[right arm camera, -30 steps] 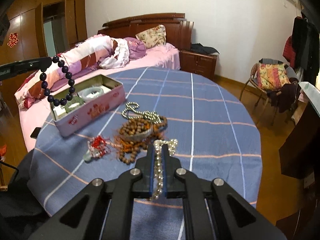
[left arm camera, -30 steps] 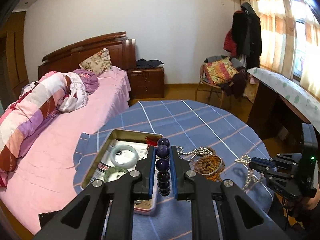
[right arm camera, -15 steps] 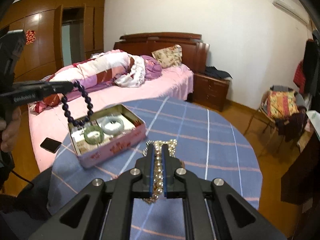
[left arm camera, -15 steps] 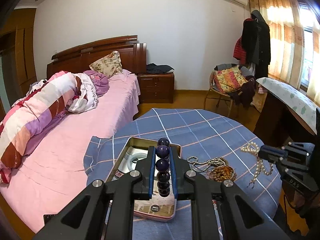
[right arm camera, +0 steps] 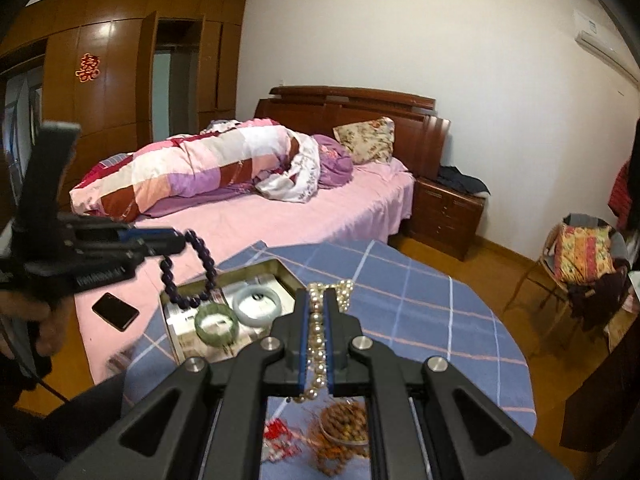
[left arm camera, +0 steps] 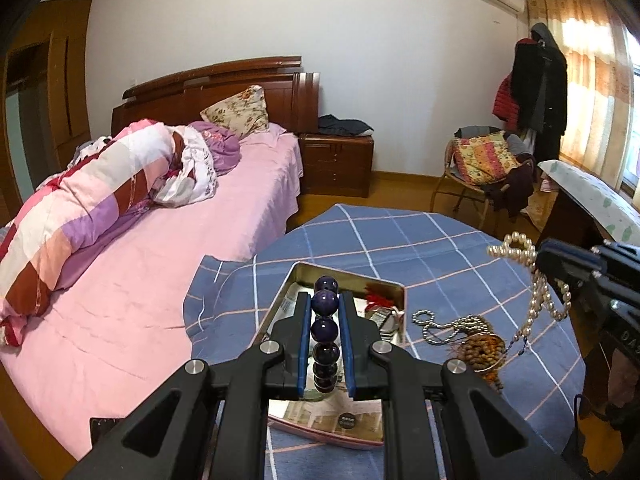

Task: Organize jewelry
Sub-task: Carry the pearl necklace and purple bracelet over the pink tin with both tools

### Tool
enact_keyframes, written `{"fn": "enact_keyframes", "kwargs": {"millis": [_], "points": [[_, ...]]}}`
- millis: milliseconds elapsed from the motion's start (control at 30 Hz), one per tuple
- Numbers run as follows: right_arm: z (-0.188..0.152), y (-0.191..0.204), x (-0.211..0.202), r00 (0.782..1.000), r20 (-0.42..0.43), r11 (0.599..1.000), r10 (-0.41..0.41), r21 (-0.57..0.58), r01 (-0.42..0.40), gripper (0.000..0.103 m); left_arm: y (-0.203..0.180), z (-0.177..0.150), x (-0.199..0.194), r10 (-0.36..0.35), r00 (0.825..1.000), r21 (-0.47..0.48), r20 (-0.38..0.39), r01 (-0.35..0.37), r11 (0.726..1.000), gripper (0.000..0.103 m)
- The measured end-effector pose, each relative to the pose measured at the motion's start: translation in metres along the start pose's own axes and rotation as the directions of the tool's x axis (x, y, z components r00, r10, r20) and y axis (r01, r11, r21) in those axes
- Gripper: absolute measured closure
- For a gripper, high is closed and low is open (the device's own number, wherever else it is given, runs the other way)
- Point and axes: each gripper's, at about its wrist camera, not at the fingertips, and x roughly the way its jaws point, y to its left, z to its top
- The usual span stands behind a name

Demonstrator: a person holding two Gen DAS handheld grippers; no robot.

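Observation:
My left gripper [left arm camera: 325,300] is shut on a dark purple bead bracelet [left arm camera: 325,330] and holds it above the open metal tin [left arm camera: 394,289]. In the right wrist view the bracelet [right arm camera: 200,268] hangs from the left gripper [right arm camera: 180,240] over the tin [right arm camera: 170,320], which holds a green bangle [right arm camera: 216,318] and a pale bangle [right arm camera: 258,304]. My right gripper [right arm camera: 318,296] is shut on a pearl necklace [right arm camera: 316,344], lifted above the table; the necklace also shows in the left wrist view [left arm camera: 532,280], hanging from the right gripper [left arm camera: 540,256].
On the blue checked tablecloth [left arm camera: 440,248] lie a silver chain [left arm camera: 444,326], a brown wooden bead strand [left arm camera: 480,354] and a red tasselled charm [right arm camera: 276,434]. A phone [right arm camera: 115,311] lies on the pink bed [left arm camera: 160,280]. A chair [left arm camera: 480,168] stands beyond.
Both grippers rose. The right gripper lifted the pearl necklace off the table and moved toward the tin. The left gripper keeps the purple bracelet over the tin.

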Motion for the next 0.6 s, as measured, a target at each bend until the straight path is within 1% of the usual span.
{"fn": "enact_keyframes", "kwargs": {"millis": [267, 400, 600], "points": [[0.011, 0.021, 0.023, 0.999, 0.002, 0.999, 0.045, -0.014, -0.045, 0.095, 0.016, -0.005, 0.015, 0.026, 0.999, -0.029, -0.031, -0.027, 0.999, 0.09], [0.011, 0.032, 0.036, 0.998, -0.01, 0.998, 0.067, -0.019, -0.068, 0.095, 0.021, -0.008, 0.023, 0.046, 0.998, -0.034, -0.046, -0.047, 0.998, 0.09], [0.007, 0.045, 0.055, 0.995, -0.036, 0.996, 0.089, -0.029, -0.09, 0.095, 0.028, -0.011, 0.032, 0.054, 0.996, -0.042, -0.069, -0.057, 0.997, 0.09]]}}
